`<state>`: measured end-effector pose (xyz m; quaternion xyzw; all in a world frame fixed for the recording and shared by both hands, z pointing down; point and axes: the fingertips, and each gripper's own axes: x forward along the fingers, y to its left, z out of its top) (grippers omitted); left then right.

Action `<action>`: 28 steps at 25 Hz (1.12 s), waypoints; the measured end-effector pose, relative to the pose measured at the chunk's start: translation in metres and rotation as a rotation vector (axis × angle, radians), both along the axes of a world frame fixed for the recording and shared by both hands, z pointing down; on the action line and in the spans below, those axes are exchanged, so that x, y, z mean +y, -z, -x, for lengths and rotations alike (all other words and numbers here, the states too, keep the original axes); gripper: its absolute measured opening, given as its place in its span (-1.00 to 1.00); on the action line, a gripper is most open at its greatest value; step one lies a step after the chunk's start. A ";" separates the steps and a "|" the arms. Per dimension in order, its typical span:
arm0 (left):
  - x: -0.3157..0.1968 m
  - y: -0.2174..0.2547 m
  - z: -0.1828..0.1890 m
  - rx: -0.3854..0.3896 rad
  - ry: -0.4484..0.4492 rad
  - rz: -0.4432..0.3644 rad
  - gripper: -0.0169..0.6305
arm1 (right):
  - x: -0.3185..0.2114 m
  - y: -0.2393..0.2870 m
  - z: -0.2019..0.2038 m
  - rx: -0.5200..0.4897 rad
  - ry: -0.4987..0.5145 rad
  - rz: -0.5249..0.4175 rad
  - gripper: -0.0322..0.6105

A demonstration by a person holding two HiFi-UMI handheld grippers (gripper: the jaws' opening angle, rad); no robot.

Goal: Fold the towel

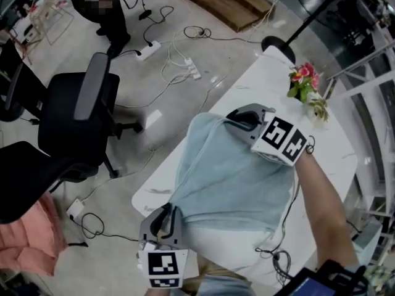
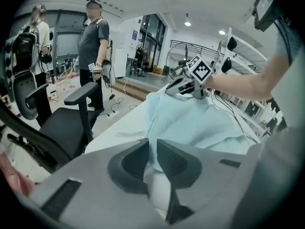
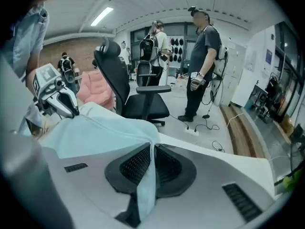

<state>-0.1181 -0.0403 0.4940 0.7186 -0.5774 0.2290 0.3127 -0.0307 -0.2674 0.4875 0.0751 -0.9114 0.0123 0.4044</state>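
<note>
Where the right pads [image 3: 136,163] meet: clenched on a thin fold of towel [image 1: 234,177], with the cloth running up between them and out past the jaw tips.
Right gripper [image 1: 239,121]: tilted down at the towel's far corner, over the middle of the table [image 1: 271,73] and nearer its left long edge. The marker cube faces up, and a forearm [image 1: 321,196] reaches back from it.
Left pads [image 2: 174,159]: drawn in to a narrow slit, with the towel's pale edge pinched in it.
Left gripper [image 1: 165,222]: tilted down at the towel's near corner, by the table's near left corner.
Towel: light blue and rumpled, spread between the two grippers over the table's near half. Its left side runs along the left long edge, and it rises a little toward each held corner.
Table: white, and bare beyond the towel toward the far end.
Flowers [image 1: 303,82]: red and green, by the far right edge, well apart from the towel.
Cable [image 1: 281,254]: black, looped near the near right edge, just beside the towel.
Chair [image 1: 80,110]: black, on the floor off the left long edge.
Power strip [image 1: 148,50]: white, on the floor beyond the chair among loose cords.
Person [image 2: 95,46]: standing past the chair.
</note>
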 end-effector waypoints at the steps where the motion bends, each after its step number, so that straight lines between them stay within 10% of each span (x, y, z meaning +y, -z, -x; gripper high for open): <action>1: -0.001 -0.003 -0.001 -0.001 -0.005 0.007 -0.80 | 0.001 0.006 0.001 -0.016 0.002 -0.014 -0.76; 13: 0.002 0.011 -0.020 0.011 -0.087 -0.002 -0.91 | -0.008 0.096 0.021 -0.145 0.032 -0.374 -0.72; 28: 0.017 0.005 0.006 0.088 0.030 0.065 -0.92 | -0.019 0.006 0.090 -0.032 0.155 -0.240 -0.74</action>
